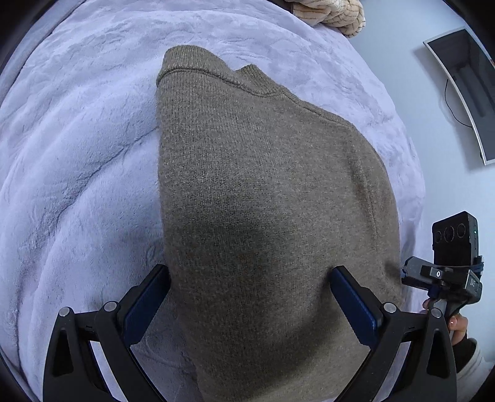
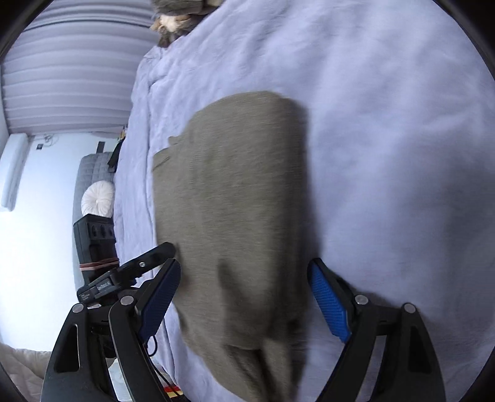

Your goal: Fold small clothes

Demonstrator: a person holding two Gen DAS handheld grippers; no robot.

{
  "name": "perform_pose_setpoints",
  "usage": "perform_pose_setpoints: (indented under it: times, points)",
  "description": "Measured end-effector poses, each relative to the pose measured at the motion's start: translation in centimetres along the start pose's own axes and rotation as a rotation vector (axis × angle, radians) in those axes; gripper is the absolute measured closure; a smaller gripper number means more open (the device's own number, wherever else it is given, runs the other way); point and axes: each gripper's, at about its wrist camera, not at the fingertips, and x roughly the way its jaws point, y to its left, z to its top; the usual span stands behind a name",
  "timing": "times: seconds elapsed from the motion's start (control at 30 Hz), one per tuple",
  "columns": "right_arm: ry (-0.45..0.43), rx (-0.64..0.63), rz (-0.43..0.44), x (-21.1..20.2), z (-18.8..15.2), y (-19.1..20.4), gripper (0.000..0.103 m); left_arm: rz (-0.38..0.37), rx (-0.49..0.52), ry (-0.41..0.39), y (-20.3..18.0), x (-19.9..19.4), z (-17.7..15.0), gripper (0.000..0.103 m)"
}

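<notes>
A brown knitted sweater (image 1: 263, 191) lies flat on a pale lilac plush blanket (image 1: 77, 154), partly folded into a long strip with its neck end far from me. My left gripper (image 1: 250, 272) stands open over the sweater's near end, its blue pads spread wide and nothing pinched between them. In the right wrist view the same sweater (image 2: 235, 201) is blurred. My right gripper (image 2: 244, 266) hovers open above its near end, jaws wide apart. The right gripper's body (image 1: 448, 266) shows at the left view's right edge, held by a hand.
A beige patterned cloth (image 1: 331, 14) lies bunched at the blanket's far edge. A dark screen (image 1: 464, 92) hangs on the white wall to the right. Beyond the bed's left edge stand a grey quilted seat (image 2: 92, 173) and a round white cushion (image 2: 98, 199).
</notes>
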Motion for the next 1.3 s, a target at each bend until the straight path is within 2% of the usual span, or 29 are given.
perform_pose_setpoints:
  times: [0.2, 0.3, 0.43, 0.5, 0.53, 0.57, 0.6, 0.67, 0.73, 0.87, 1.07, 1.3]
  points:
    - [0.029, -0.002, 0.132, 1.9, 0.6, 0.3, 0.016, -0.003, 0.035, 0.024, -1.3, 1.5, 0.2, 0.000]
    - [0.034, -0.002, 0.124, 3.6, 0.7, 1.0, 0.016, 0.009, 0.044, 0.020, -1.6, 1.9, 0.1, 0.000]
    - [0.013, 0.073, 0.125, 4.1, 0.9, 0.3, 0.020, -0.008, 0.033, 0.031, -1.3, 2.1, 0.2, 0.000]
    - [0.017, 0.106, 0.065, 4.3, 0.8, 0.1, 0.039, 0.003, 0.032, 0.043, -1.4, 2.1, 0.2, 0.004]
    - [0.023, 0.115, 0.040, 4.3, 0.7, 0.0, 0.063, 0.015, 0.030, 0.039, -1.6, 1.9, 0.2, 0.012]
    - [0.015, 0.130, 0.053, 4.2, 0.4, 0.1, 0.069, 0.009, 0.031, 0.032, -1.8, 1.6, 0.2, 0.022]
    - [0.002, 0.132, 0.063, 4.0, 0.2, 0.4, 0.071, -0.001, 0.034, 0.021, -1.9, 1.1, 0.0, 0.027]
    - [-0.014, 0.119, 0.090, 3.6, -0.3, 1.6, 0.071, -0.019, 0.046, 0.008, -1.9, 0.0, -0.2, 0.047]
    - [-0.019, 0.108, 0.123, 3.2, -0.8, 3.1, 0.071, -0.040, 0.049, 0.002, -1.7, -1.0, -0.5, 0.051]
    - [-0.026, 0.093, 0.185, 2.1, -2.0, 5.4, 0.071, -0.071, 0.051, -0.018, -1.5, -3.7, -1.4, 0.051]
    - [-0.003, 0.069, 0.206, 2.1, -4.9, 8.8, 0.071, -0.079, 0.032, -0.035, 0.3, -8.2, -4.5, 0.051]
    - [0.057, 0.071, 0.229, 5.0, -8.9, 10.7, 0.071, -0.018, -0.005, -0.028, 2.9, -11.2, -9.2, 0.051]
